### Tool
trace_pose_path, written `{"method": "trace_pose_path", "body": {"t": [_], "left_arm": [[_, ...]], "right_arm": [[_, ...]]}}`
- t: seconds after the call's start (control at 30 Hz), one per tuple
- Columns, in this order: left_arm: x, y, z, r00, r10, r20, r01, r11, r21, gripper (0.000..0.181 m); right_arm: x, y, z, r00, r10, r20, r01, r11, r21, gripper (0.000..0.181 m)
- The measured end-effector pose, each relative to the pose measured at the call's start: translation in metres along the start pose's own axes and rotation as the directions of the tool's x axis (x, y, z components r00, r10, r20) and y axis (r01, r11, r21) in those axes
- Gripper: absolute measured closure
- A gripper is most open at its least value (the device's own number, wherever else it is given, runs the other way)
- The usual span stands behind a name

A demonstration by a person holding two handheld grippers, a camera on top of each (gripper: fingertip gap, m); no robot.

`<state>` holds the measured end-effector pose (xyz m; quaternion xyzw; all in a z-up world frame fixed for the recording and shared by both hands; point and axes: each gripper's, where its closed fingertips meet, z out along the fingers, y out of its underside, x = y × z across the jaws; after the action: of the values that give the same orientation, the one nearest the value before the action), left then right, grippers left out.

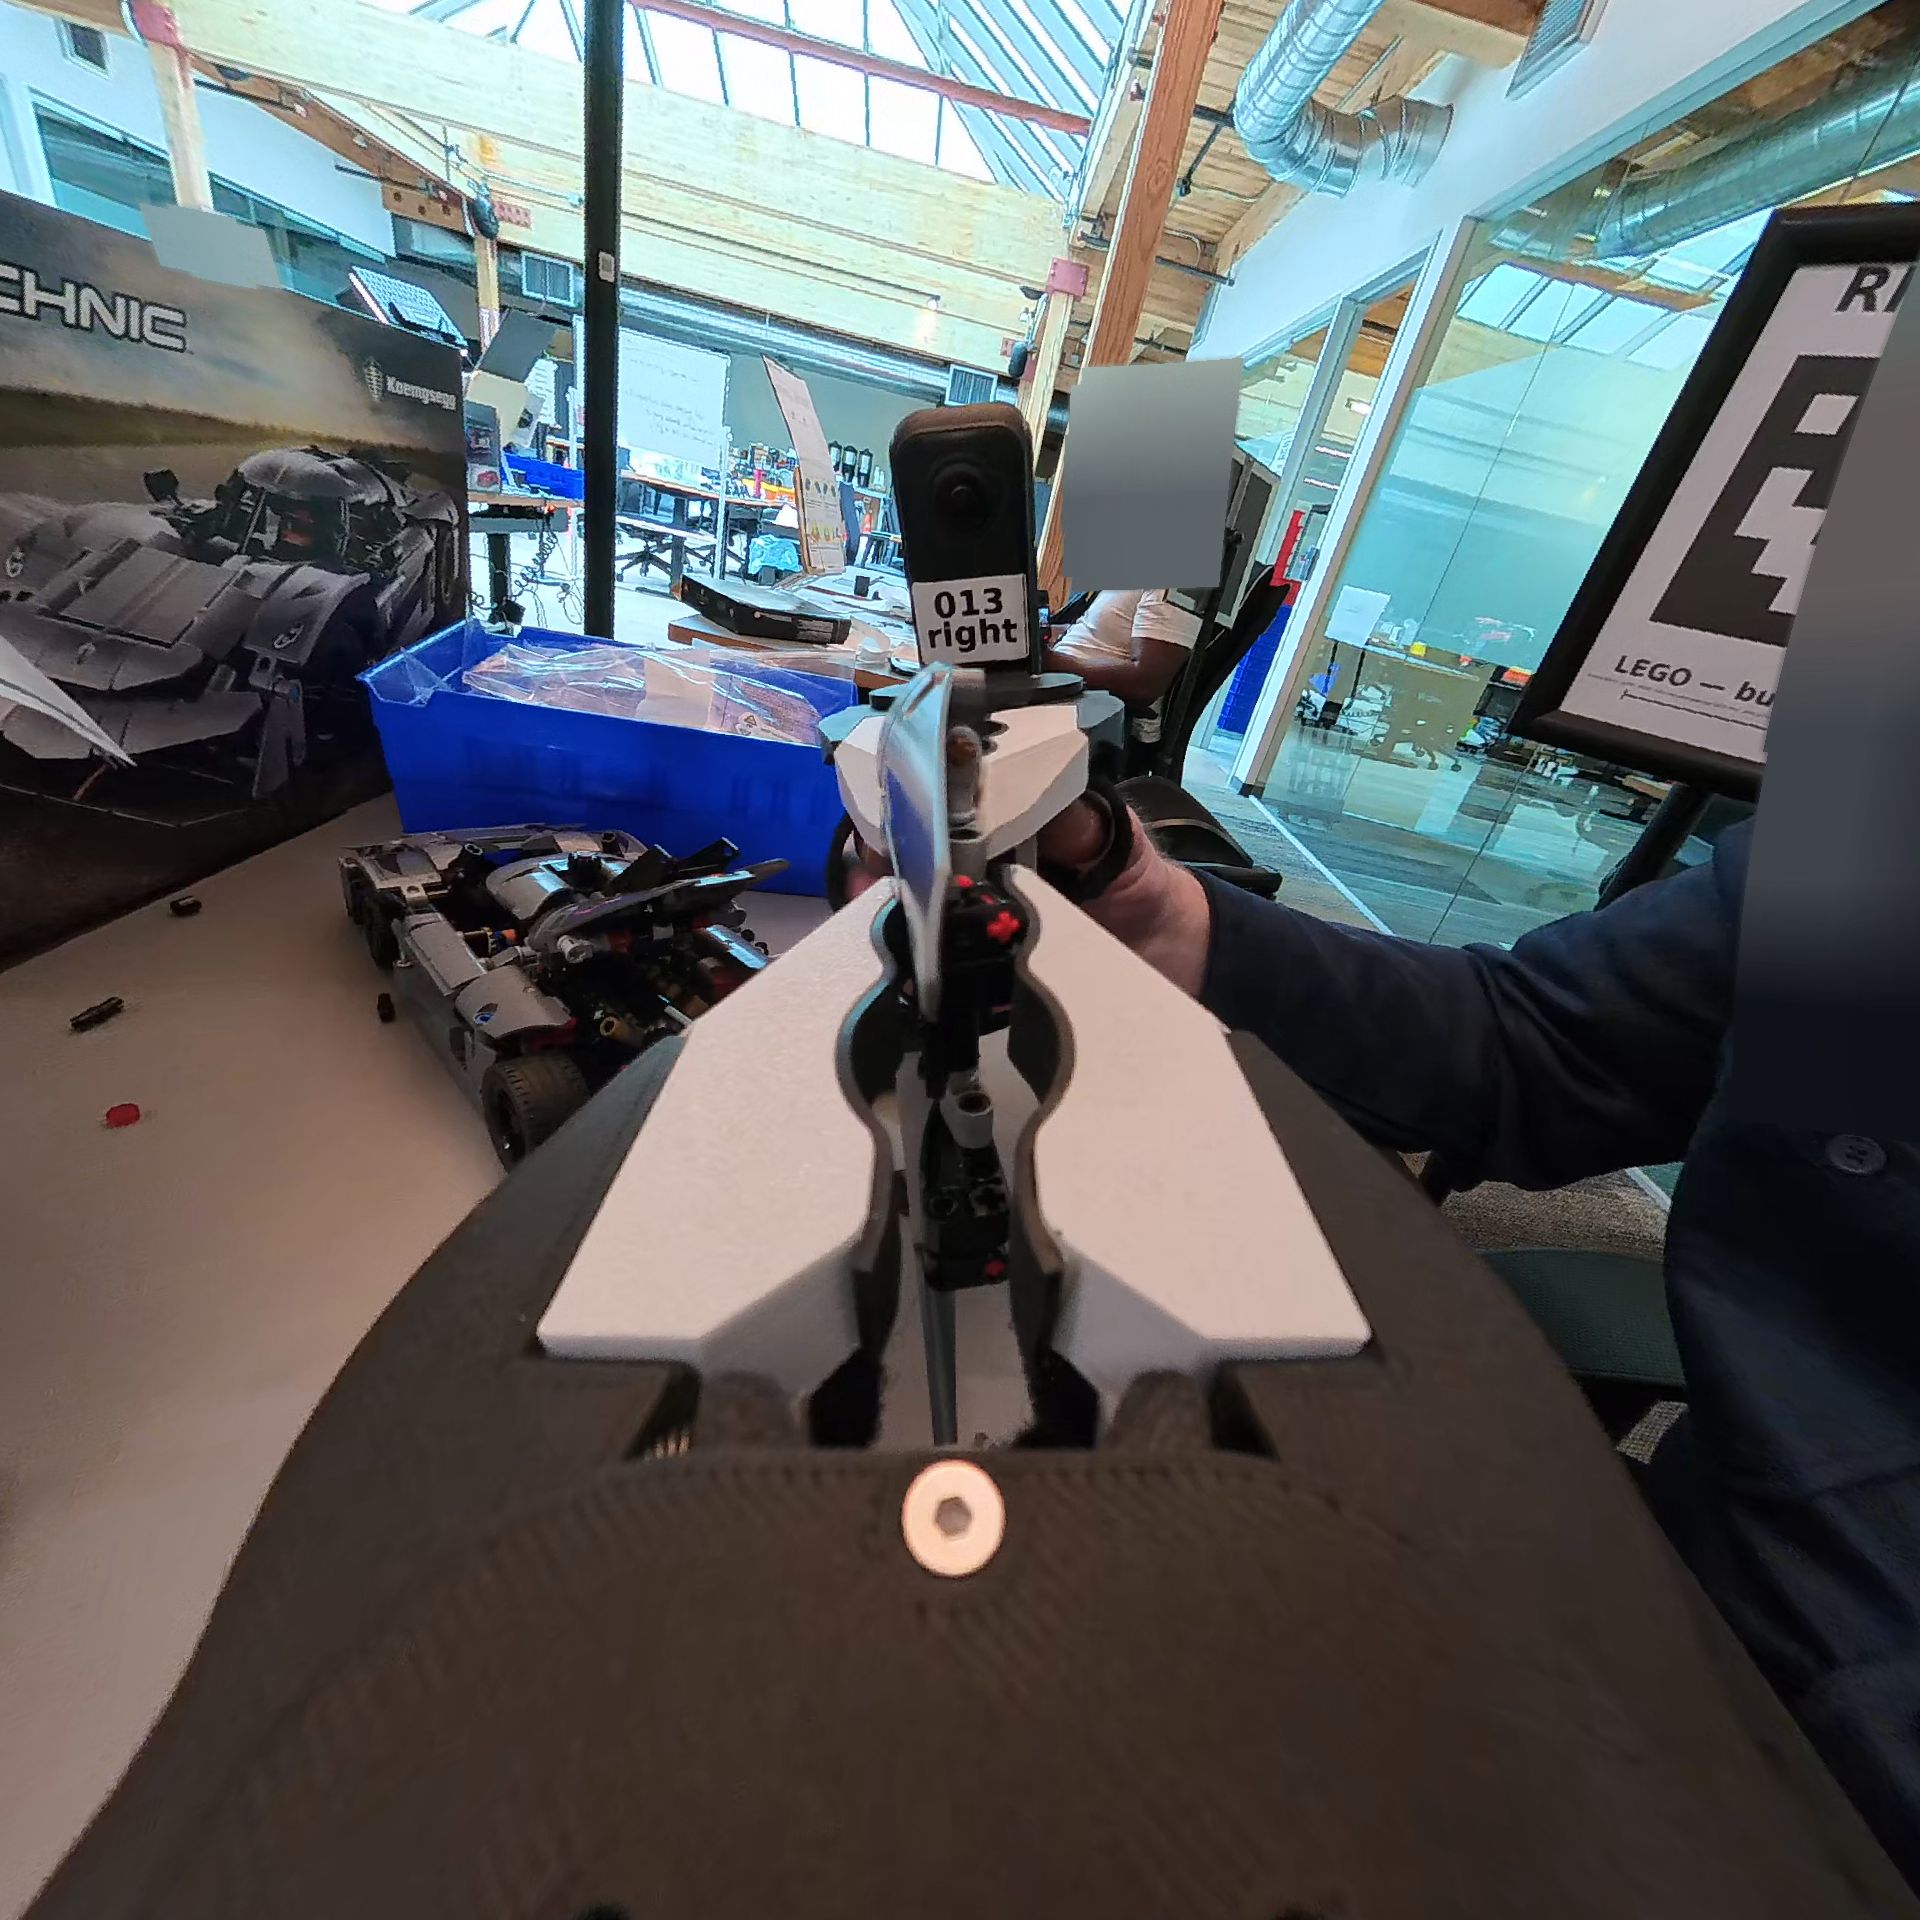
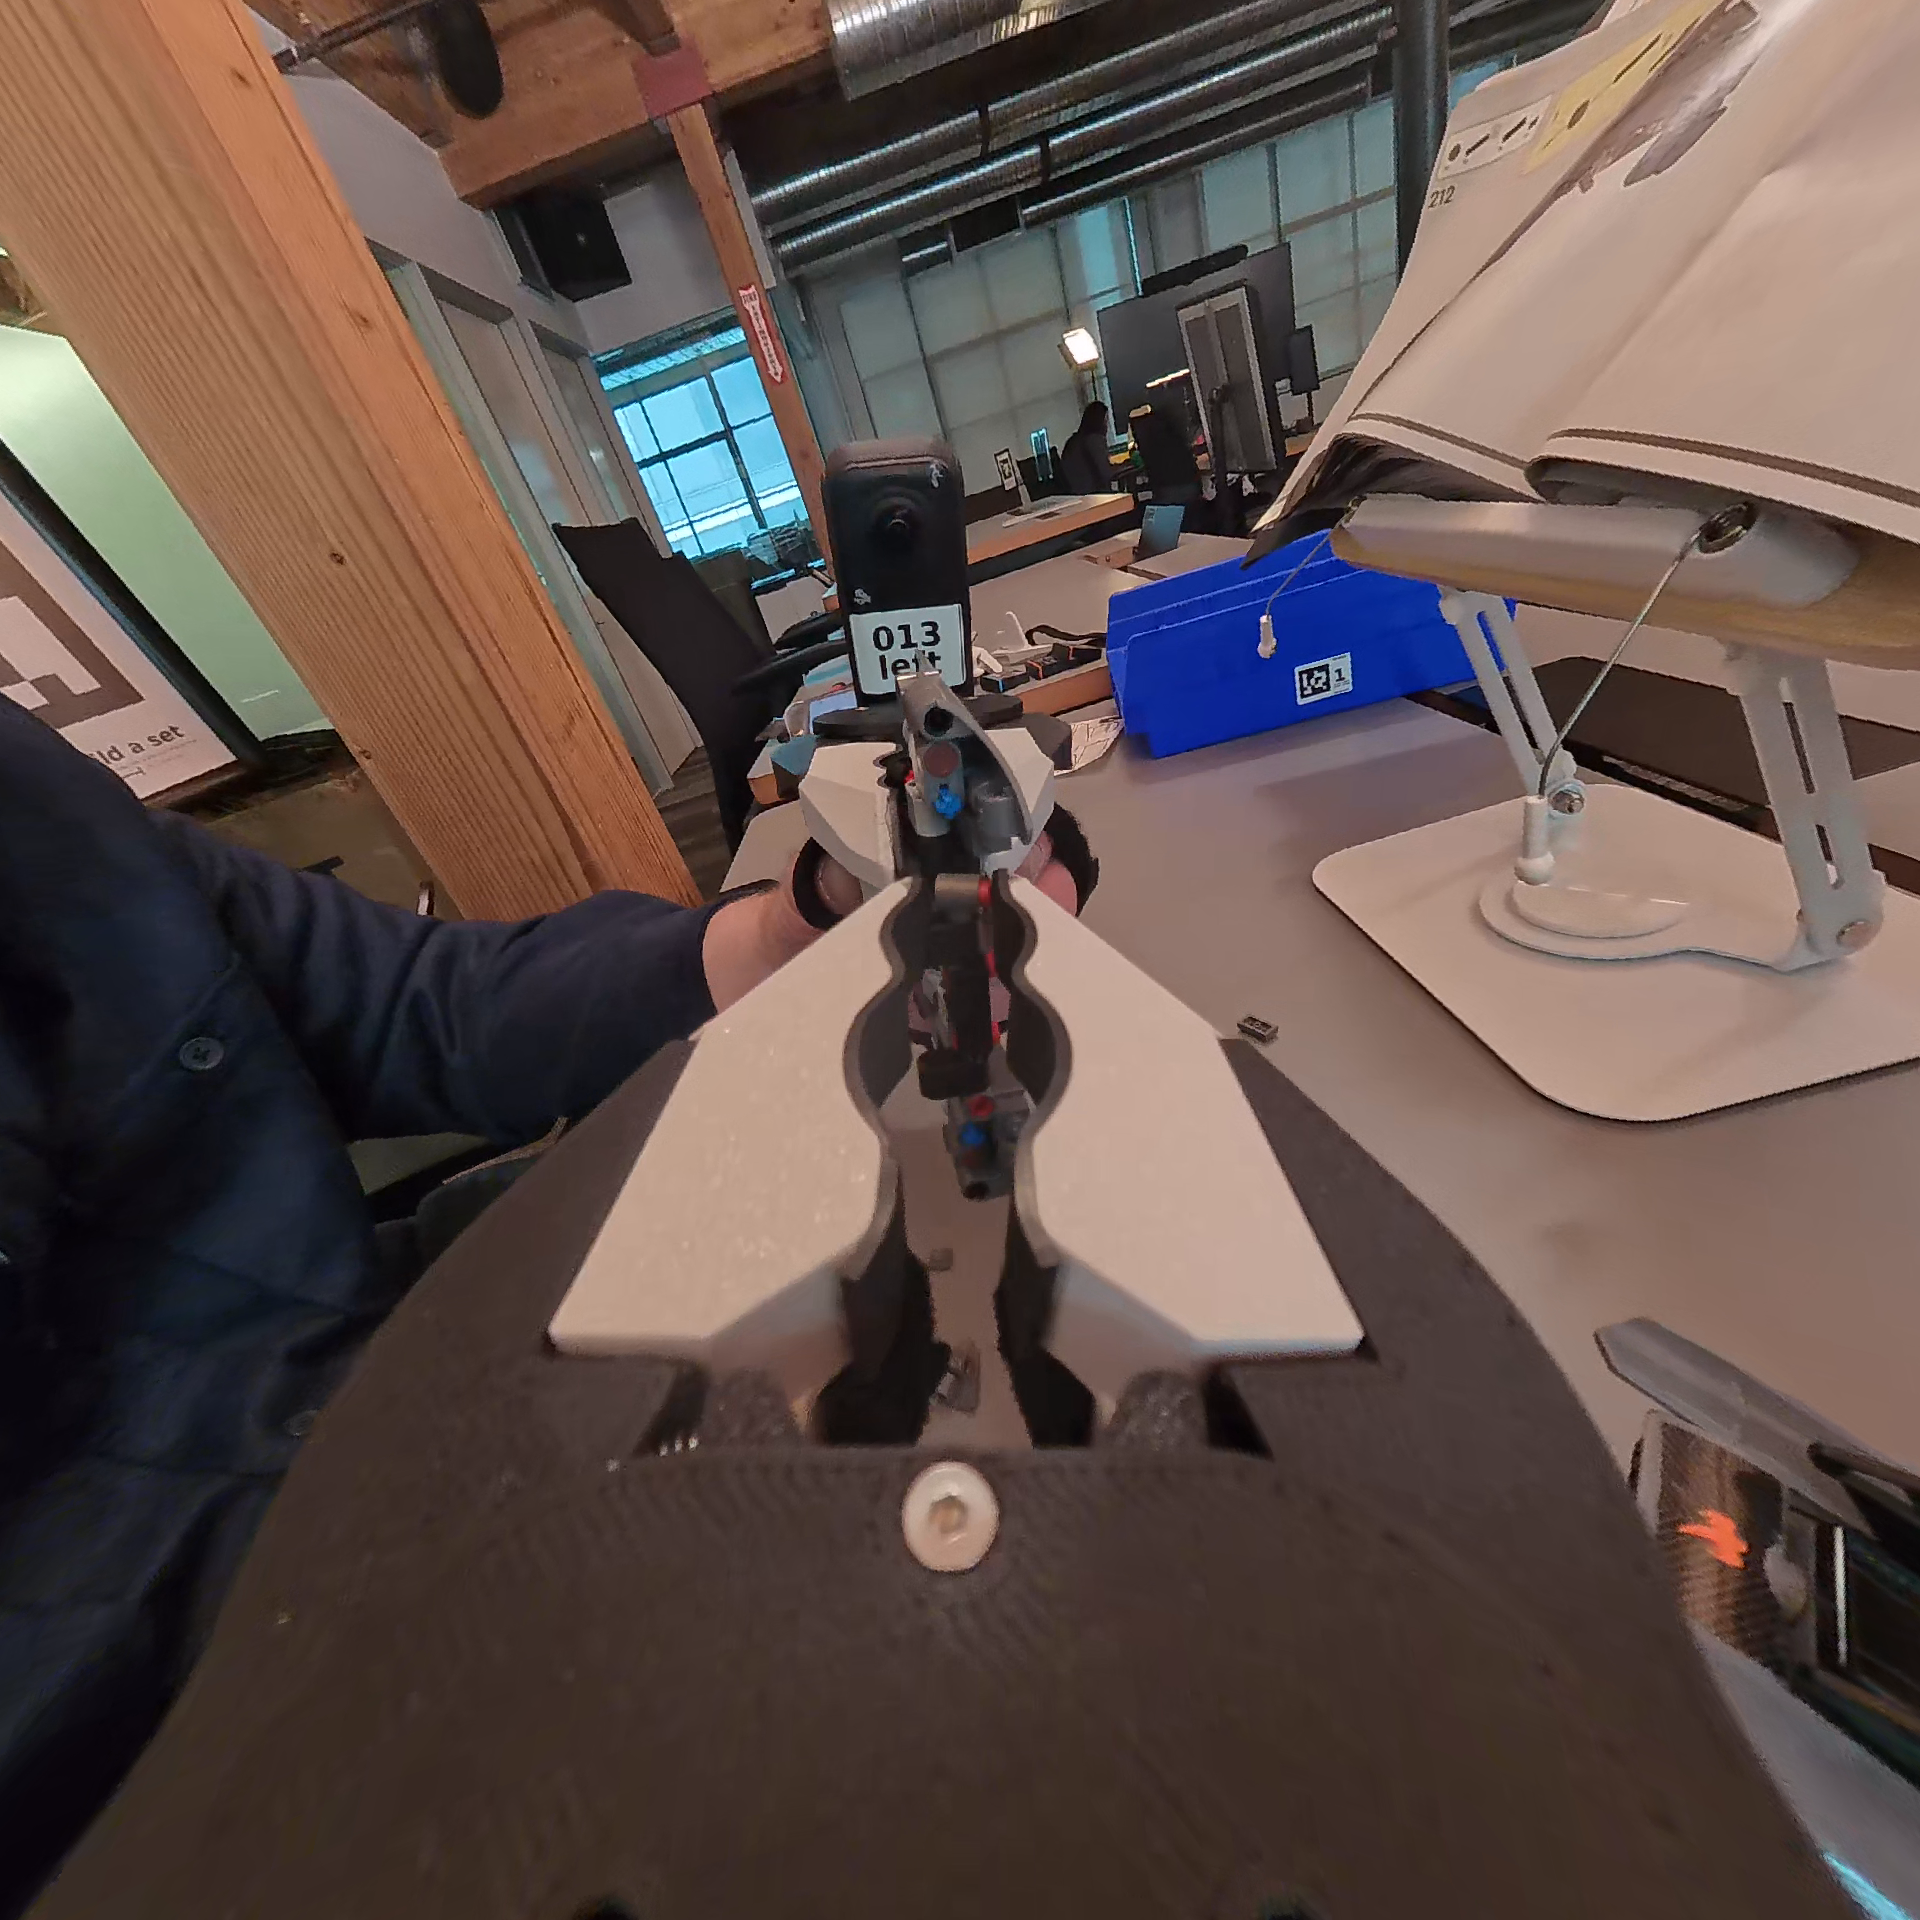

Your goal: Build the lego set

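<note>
Both my grippers, left [image 1: 951, 925] and right [image 2: 951, 914], are clamped on one lego piece [image 1: 961, 977] held above the table [image 1: 208, 1195].

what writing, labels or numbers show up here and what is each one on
I won't copy wording; these bear it:
set box: large print, legible
white sticker on the facing camera: legible
second white sticker, other view's facing camera: legible
framed sign: cut off at the edge
bin tag: coded marker, one digit
instruction booklet: page number
red hanging sign: too small
</note>
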<state>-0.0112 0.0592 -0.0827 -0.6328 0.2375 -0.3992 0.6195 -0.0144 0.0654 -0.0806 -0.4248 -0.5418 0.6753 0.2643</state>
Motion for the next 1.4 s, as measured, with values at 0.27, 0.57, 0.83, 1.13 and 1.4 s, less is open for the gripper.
{"method": "trace_pose_path", "body": {"t": [0.27,0.57,0.83,1.13,1.4], "left_arm": [[-0.001,0.001,0.000,1.000,0.019,0.020,-0.019,1.000,-0.009,0.170],[-0.007,0.001,-0.002,0.999,0.016,0.042,-0.016,1.000,-0.001,0.170],[-0.010,-0.011,-0.017,0.989,-0.127,-0.071,0.135,0.983,0.121,0.170],[0.000,-0.010,-0.015,0.972,-0.165,-0.167,0.185,0.977,0.107,0.169],[0.002,-0.005,-0.011,0.968,-0.173,-0.182,0.191,0.978,0.084,0.169]], "right_arm": [[0.002,0.001,0.000,0.999,-0.023,-0.032,0.023,1.000,-0.018,0.174],[0.008,0.001,0.002,0.991,-0.071,-0.109,0.069,0.997,-0.026,0.174],[0.009,-0.014,-0.011,0.997,-0.015,-0.077,0.020,0.997,0.070,0.170],[0.001,-0.003,0.004,1.000,0.000,-0.022,0.001,0.999,0.035,0.165],[-0.010,-0.006,0.004,0.997,0.034,0.065,-0.038,0.998,0.055,0.163]]}}
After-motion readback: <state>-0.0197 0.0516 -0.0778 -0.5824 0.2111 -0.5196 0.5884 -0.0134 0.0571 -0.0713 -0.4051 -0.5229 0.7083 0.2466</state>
